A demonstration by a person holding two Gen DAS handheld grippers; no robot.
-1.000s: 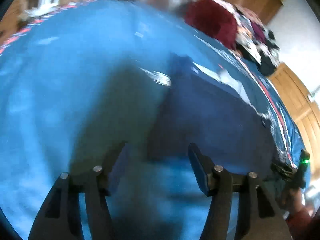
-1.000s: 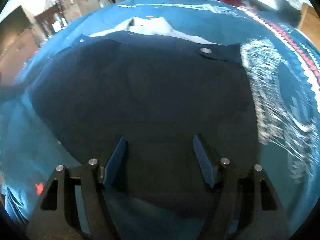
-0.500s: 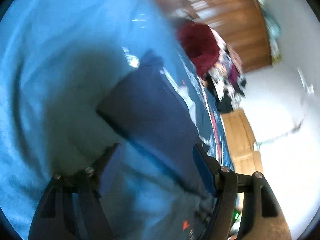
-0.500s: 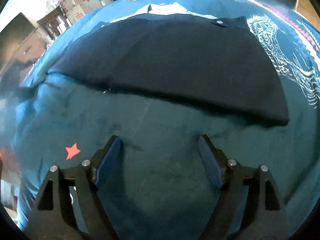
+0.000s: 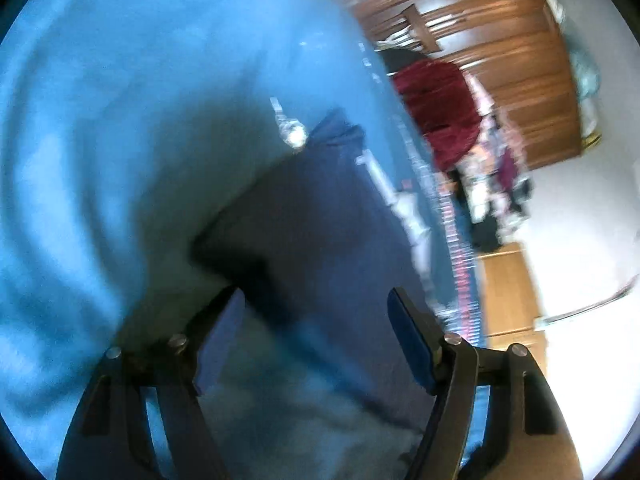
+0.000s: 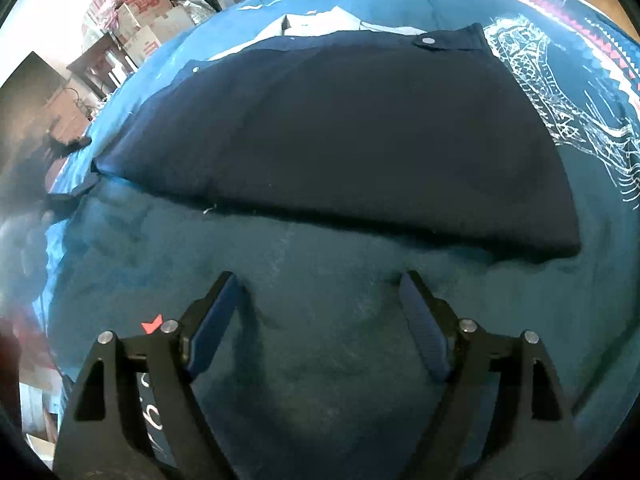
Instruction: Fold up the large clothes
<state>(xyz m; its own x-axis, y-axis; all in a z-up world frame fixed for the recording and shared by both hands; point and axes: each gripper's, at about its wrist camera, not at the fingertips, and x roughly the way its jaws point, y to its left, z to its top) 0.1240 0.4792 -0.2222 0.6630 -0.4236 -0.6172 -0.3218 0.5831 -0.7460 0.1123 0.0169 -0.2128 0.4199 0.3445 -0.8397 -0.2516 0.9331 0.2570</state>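
Navy cloth, a folded garment (image 6: 344, 136), lay flat on a blue blanket (image 6: 320, 360) that covered the bed. Left of the garment, cardboard boxes (image 6: 144, 20) were stacked at the room's edge; right of it ran a white printed pattern (image 6: 560, 112) on the blanket. The left tool (image 5: 316, 320) hung spread wide and empty above the garment's near corner. The right tool (image 6: 316, 292) stood wide apart, gripping nothing, just short of the garment's near edge.

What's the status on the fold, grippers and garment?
Left gripper open, empty, near the navy garment corner. Right gripper open, empty, short of its near edge. Garment folded flat on blue blanket. Nothing in the way.
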